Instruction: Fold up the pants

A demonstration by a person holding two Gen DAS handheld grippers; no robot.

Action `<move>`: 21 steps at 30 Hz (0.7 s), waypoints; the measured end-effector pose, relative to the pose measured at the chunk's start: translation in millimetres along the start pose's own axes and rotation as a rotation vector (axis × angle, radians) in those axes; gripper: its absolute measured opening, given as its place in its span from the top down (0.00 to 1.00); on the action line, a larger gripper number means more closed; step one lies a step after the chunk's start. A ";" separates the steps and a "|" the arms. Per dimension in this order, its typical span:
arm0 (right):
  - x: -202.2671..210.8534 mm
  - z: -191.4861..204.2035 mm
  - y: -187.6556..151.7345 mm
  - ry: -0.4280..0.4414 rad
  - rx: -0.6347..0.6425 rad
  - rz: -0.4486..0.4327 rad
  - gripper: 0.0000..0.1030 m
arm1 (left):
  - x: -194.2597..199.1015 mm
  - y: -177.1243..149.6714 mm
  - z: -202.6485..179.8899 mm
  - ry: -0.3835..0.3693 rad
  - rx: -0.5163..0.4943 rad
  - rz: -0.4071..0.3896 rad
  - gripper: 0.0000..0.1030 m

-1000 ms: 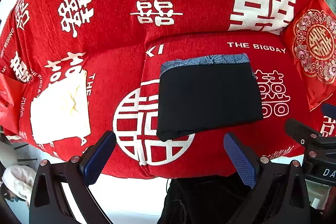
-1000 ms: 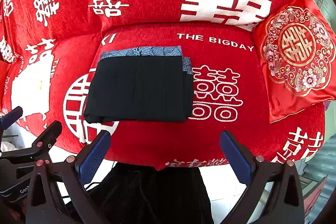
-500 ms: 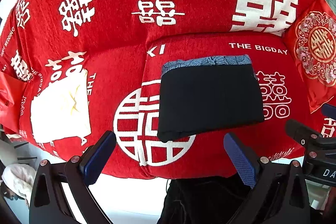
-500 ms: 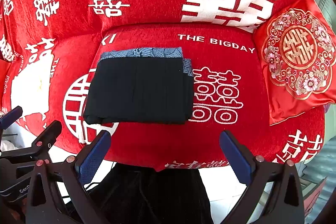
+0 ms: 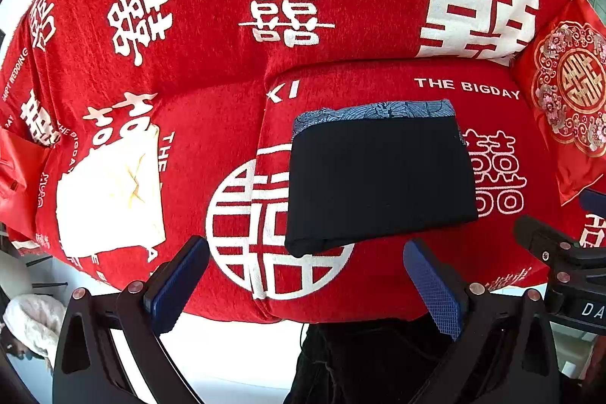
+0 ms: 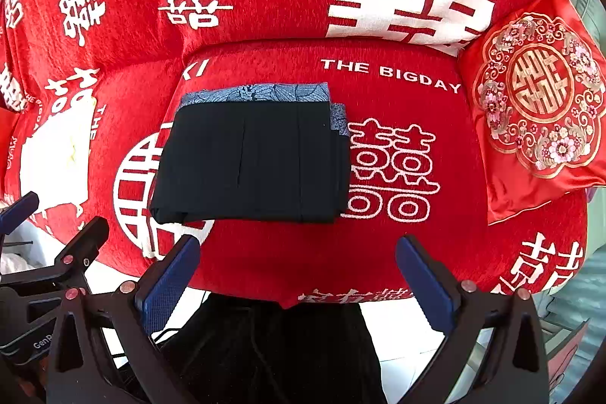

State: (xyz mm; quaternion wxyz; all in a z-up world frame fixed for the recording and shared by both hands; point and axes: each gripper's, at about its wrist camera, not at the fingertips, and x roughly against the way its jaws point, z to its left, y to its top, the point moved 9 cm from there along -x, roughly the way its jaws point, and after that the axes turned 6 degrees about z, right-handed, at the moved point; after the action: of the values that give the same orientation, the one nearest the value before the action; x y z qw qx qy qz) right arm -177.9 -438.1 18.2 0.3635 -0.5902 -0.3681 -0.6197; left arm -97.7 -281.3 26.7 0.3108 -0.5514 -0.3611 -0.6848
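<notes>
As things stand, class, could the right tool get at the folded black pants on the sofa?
Probably yes. The right tool is open and empty, and the folded black pants lie just ahead on the red sofa cover, with nothing lying between them.

Both fisheye views look forward and somewhat down along their own spread fingers at a red sofa (image 5: 212,124), from just off its front edge. The left wrist view sits further left: the folded pants (image 5: 378,180) lie right of its centre, and the right gripper (image 5: 560,252) juts in at its right edge. The right wrist view has the pants (image 6: 253,158) left of centre, more of the cushion (image 6: 538,101), and the left gripper (image 6: 53,233) at its left edge. Both share seat, backrest, pants and cushion.
</notes>
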 end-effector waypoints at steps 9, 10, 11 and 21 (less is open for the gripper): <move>-1.2 0.2 -2.7 0.003 0.003 0.006 0.00 | 0.2 0.3 0.7 -0.001 0.009 -0.001 0.00; -1.2 0.3 -3.2 0.003 0.003 0.005 0.00 | 0.3 0.2 0.7 -0.003 0.011 -0.001 0.00; -1.3 0.6 -4.1 0.003 0.003 0.005 0.00 | 0.5 0.0 0.8 -0.005 0.015 -0.001 0.00; -1.3 0.1 -3.5 0.000 0.003 0.008 0.00 | 0.9 -1.0 -0.9 -0.017 0.030 0.000 0.00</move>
State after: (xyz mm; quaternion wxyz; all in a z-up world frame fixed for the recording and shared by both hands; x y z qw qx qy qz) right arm -181.0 -436.3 16.8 0.3668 -0.5910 -0.3668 -0.6178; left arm -99.3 -281.5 27.3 0.3160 -0.5525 -0.3739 -0.6746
